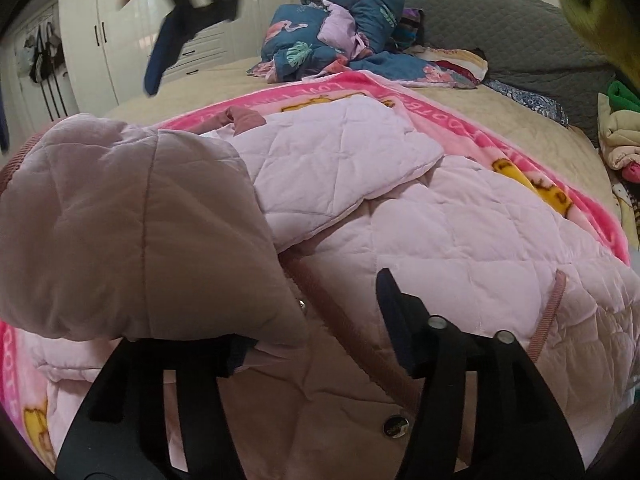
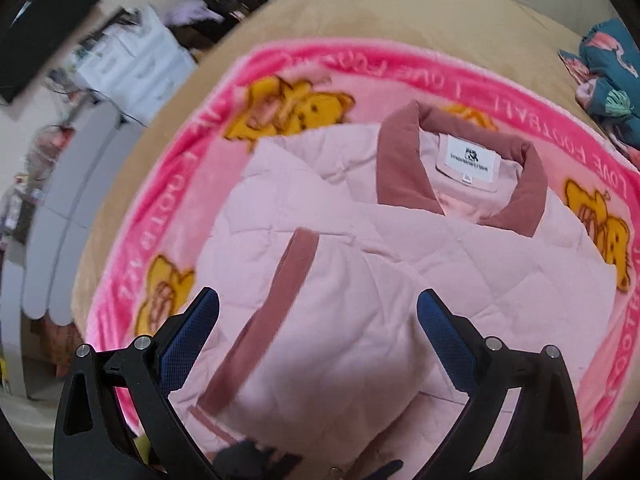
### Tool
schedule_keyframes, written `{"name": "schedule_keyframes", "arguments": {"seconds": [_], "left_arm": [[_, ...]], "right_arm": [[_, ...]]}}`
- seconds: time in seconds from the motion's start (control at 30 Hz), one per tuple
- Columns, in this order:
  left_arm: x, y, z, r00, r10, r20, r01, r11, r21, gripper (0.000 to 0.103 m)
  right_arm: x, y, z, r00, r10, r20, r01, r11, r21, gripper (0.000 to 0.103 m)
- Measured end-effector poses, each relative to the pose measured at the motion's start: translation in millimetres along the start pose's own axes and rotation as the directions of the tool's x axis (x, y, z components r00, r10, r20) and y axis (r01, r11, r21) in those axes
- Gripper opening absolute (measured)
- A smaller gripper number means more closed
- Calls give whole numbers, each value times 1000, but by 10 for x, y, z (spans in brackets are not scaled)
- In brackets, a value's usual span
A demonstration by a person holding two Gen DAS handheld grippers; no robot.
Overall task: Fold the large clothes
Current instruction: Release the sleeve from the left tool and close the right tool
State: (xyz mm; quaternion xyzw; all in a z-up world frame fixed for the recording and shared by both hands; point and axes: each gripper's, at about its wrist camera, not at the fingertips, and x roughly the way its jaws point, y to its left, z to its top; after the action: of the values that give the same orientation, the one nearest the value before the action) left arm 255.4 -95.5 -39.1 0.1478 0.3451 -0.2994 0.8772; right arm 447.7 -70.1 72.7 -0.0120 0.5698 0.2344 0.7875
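Note:
A pale pink quilted jacket [image 1: 460, 232] with a dusty-rose collar [image 2: 404, 164] lies on a pink cartoon blanket [image 2: 224, 168] on the bed. In the left wrist view a sleeve [image 1: 120, 240] is lifted and drapes over my left gripper [image 1: 316, 320]; its jaws stand apart, the left finger partly under the fabric. My right gripper [image 2: 318, 312] is open above the jacket, with a folded sleeve and its rose cuff [image 2: 276, 304] between the blue pads [image 2: 188, 336]. The right gripper also shows in the left wrist view [image 1: 192, 12], up in the air at top left.
A beige bedspread [image 1: 520, 128] covers the bed. A crumpled blue flamingo quilt [image 1: 340, 28] lies at the far end against a grey headboard [image 1: 500, 20]. Stacked clothes [image 1: 620, 132] sit at the right edge. White wardrobes [image 1: 100, 40] stand behind; boxes and clutter [image 2: 132, 56] sit beside the bed.

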Motion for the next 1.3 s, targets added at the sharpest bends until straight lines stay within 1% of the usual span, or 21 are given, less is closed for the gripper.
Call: {"name": "schedule_keyframes", "arguments": {"seconds": [0.07,0.1,0.17,0.23,0.27,0.3,0.4,0.47,0.53,0.63,0.7,0.77,0.83,0.9,1.03,1.07,1.13,1.17,1.2,1.27,1.3], "left_arm": [[-7,2,3,1000,-6,0,6,1000,-2,55],[-12,10,6,1000,-10,0,10,1000,-6,55],[-28,30,16,1000,-22,1,22,1000,-18,57],[-55,38,26,1000,-28,10,28,999,-24,59],[-68,38,33,999,-30,14,30,999,-25,62],[-86,36,41,999,-32,19,33,999,-26,64],[-183,21,78,999,-17,43,18,1000,-19,74],[-250,29,100,998,-5,58,6,1000,-20,82],[-345,67,128,997,5,77,-3,1000,-31,84],[-469,141,165,995,14,98,-7,998,-67,93],[-539,208,182,993,13,119,-3,996,-87,93],[-565,292,184,992,33,123,-21,995,-102,94],[-570,442,159,991,66,119,-49,988,-144,94],[-559,650,115,989,100,107,-76,974,-212,94],[-587,1020,17,982,164,92,-128,941,-312,94],[-602,1095,-6,979,182,89,-143,932,-333,94],[-642,1280,-62,973,216,80,-171,910,-378,94],[-656,1361,-87,970,229,76,-180,897,-403,94],[-675,1442,-115,969,239,70,-187,883,-432,94],[-703,1608,-183,968,243,60,-184,855,-485,94],[-719,1660,-212,968,243,59,-181,843,-506,94]], "right_arm": [[108,76,61,995,-97,-25,96,995,-36,96],[138,96,63,993,-117,-31,114,992,-61,73],[143,54,23,995,-86,-47,83,994,-73,46],[4,-6,-16,996,-85,9,86,991,-103,35],[-61,-34,-26,997,-75,30,78,991,-111,24],[-138,-90,-44,997,-59,55,64,992,-110,19],[-453,-321,-129,989,-10,147,23,996,-89,11],[-694,-532,-226,977,23,213,-10,998,-62,9],[-894,-785,-341,962,49,269,-43,999,-25,8],[-1099,-1173,-548,938,64,340,-79,996,30,7],[-1150,-1432,-693,929,56,367,-93,992,84,7],[-1157,-1696,-861,918,52,393,-114,984,137,3],[-1135,-1888,-1007,910,46,411,-131,975,180,3],[-1051,-2038,-1142,913,32,407,-130,967,218,3],[-925,-2138,-1417,916,27,401,-142,955,261,4],[-892,-2131,-1518,916,19,400,-136,954,267,7],[-834,-2093,-1693,916,11,400,-132,952,275,30],[-800,-2069,-1799,917,-13,398,-113,950,292,58],[-773,-2056,-1876,916,-29,401,-103,948,302,73],[-675,-2029,-2064,913,-23,407,-118,941,318,76],[-618,-2025,-2131,916,-18,401,-126,935,330,80]]}}
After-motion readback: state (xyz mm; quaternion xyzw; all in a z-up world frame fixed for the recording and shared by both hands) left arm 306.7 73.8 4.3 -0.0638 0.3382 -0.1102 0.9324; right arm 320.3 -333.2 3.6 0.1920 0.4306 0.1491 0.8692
